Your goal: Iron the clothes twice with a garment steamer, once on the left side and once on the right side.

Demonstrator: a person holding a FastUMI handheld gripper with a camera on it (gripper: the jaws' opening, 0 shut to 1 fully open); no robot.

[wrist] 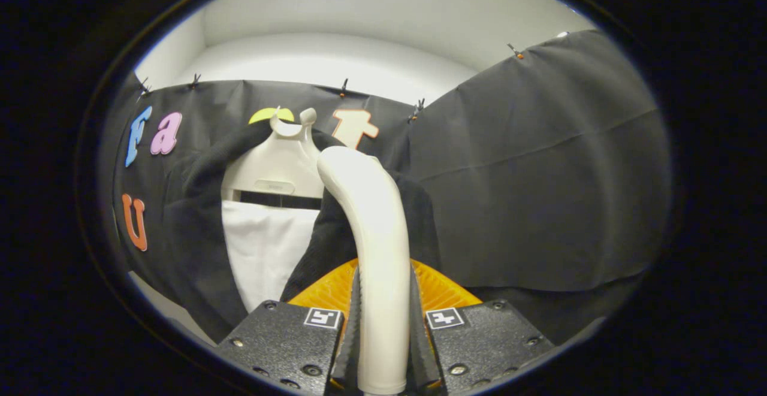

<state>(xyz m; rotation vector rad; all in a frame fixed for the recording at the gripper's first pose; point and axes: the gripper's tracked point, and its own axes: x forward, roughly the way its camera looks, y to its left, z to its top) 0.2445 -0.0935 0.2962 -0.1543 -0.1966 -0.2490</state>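
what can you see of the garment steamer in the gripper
The garment steamer shows as a smooth, cream-white, plastic-looking handle, glossy and rounded. It rises between the fingers of the gripper, which press on it from both sides, then bends over at its rounded top toward the dark garment on the white hanger. Its upper end lies against or just before that garment's right side; contact cannot be told. Its nozzle face is hidden.

The tongs (383,330) were clamped on the steamer handle (374,246), both fingers pressing it. Its head reached up against the dark garment (198,228) hung on a pale hanger (275,165).
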